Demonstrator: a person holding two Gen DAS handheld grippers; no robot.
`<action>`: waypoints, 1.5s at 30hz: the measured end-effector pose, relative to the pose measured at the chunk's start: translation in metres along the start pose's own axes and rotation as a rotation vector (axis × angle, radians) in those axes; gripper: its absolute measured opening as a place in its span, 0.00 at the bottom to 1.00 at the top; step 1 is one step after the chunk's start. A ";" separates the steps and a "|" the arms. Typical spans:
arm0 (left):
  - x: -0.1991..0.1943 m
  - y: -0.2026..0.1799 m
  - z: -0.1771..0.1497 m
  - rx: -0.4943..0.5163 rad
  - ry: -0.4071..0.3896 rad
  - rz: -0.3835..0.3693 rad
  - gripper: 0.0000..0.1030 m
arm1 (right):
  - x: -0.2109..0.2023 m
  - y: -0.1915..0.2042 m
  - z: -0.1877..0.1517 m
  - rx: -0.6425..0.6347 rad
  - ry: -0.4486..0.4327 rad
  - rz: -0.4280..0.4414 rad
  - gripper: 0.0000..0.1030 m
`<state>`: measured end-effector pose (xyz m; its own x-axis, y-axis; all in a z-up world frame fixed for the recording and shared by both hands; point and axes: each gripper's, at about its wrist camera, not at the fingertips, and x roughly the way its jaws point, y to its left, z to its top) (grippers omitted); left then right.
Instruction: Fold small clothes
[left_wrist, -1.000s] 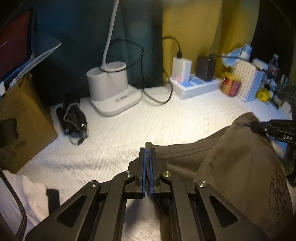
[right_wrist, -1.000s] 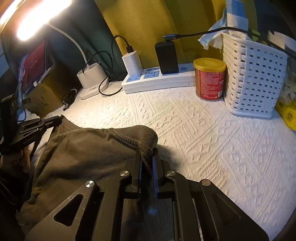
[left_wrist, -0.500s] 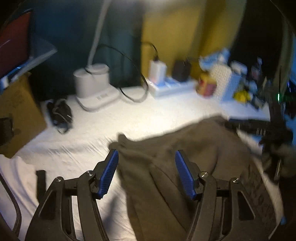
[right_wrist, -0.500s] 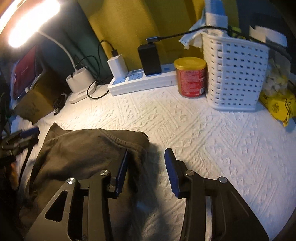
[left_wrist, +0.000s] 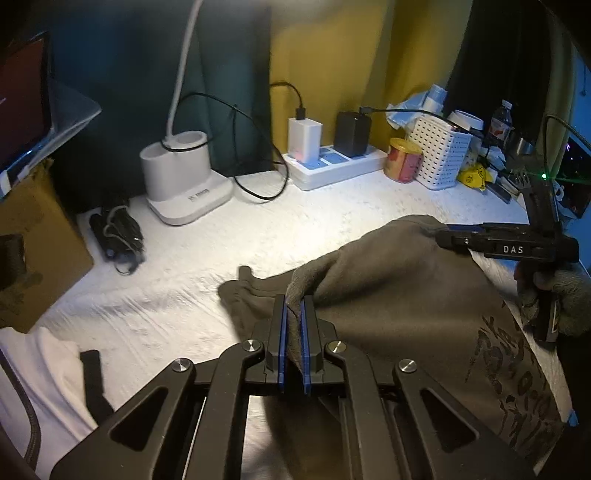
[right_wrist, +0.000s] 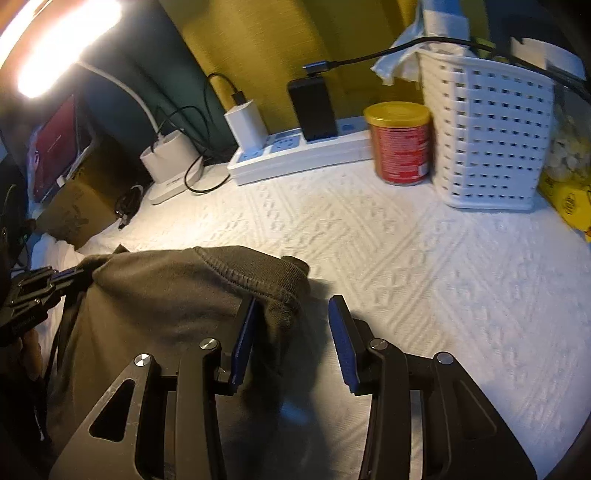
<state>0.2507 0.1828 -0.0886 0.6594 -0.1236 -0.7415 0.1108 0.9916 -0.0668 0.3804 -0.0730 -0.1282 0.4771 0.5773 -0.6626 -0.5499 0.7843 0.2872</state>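
A: Between the left tongs (left_wrist: 294, 317): hem of the garment (left_wrist: 388, 295), clenched, lifted off the cloth (left_wrist: 295, 229).

B: Right tongs (right_wrist: 293, 332)?

A: Released. Fingers spread about the garment's other corner, which rests against the left pad (right_wrist: 245, 332); nothing gripped.

B: Hazards?

A: One-sided hold. Likely outcome if the left pulls now: fabric drags, fold skews. Thin bite may slip. Can (right_wrist: 400, 144) and basket (right_wrist: 487, 136) ahead, well apart.

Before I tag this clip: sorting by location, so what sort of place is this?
Probably a cluttered home desk or bedroom corner: a power strip with chargers, a desk lamp base, and a white storage basket on a textured white cloth.
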 end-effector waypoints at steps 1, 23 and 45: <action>0.003 0.002 -0.001 0.000 0.012 0.000 0.05 | 0.002 0.000 0.000 0.014 0.008 0.023 0.41; -0.009 0.018 -0.016 -0.112 0.003 0.035 0.60 | -0.011 0.019 0.001 -0.080 -0.053 -0.108 0.40; -0.075 -0.040 -0.078 -0.098 -0.041 -0.068 0.60 | -0.080 0.059 -0.074 -0.097 -0.052 -0.078 0.40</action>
<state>0.1392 0.1550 -0.0821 0.6830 -0.1906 -0.7051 0.0845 0.9795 -0.1829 0.2593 -0.0901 -0.1093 0.5549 0.5281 -0.6428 -0.5722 0.8032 0.1659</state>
